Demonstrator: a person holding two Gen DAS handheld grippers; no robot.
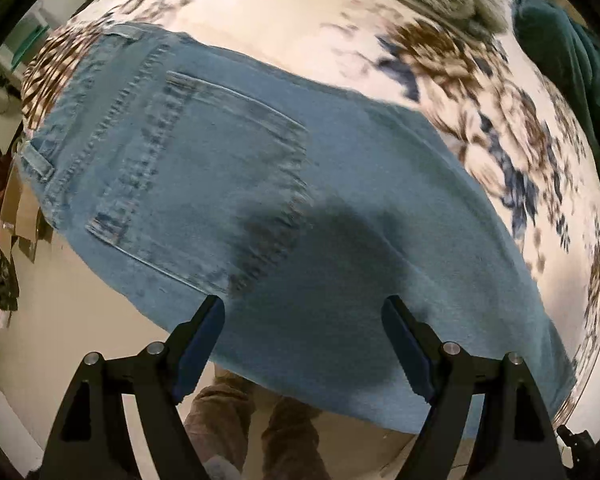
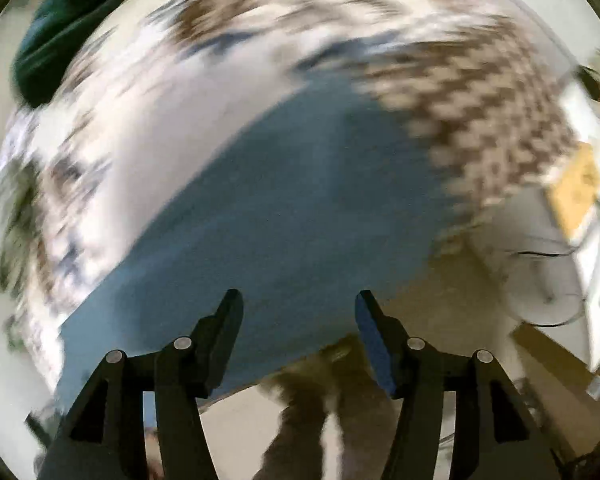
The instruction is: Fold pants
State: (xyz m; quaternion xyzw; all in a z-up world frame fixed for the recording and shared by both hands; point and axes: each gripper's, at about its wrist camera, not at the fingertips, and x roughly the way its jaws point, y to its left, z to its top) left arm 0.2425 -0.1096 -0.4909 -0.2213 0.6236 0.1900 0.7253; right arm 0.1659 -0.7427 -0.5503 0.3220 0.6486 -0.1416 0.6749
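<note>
Blue denim pants (image 1: 228, 184) lie flat on a floral bedspread (image 1: 480, 128), back pocket up and waistband at the left. My left gripper (image 1: 302, 312) points straight down over their near edge, open, nothing between its fingers. In the blurred right wrist view the same pants (image 2: 284, 216) spread across the bedspread (image 2: 480, 120). Over their near edge my right gripper (image 2: 298, 306) hangs open, with no cloth pinched between its blue pads.
A dark green garment (image 1: 564, 60) lies at the bed's far side, seen too as a dark green garment (image 2: 64, 32). A person's legs (image 1: 256, 420) stand at the bed's near edge on a pale floor. Cardboard and clutter (image 1: 16, 208) sit left of the bed.
</note>
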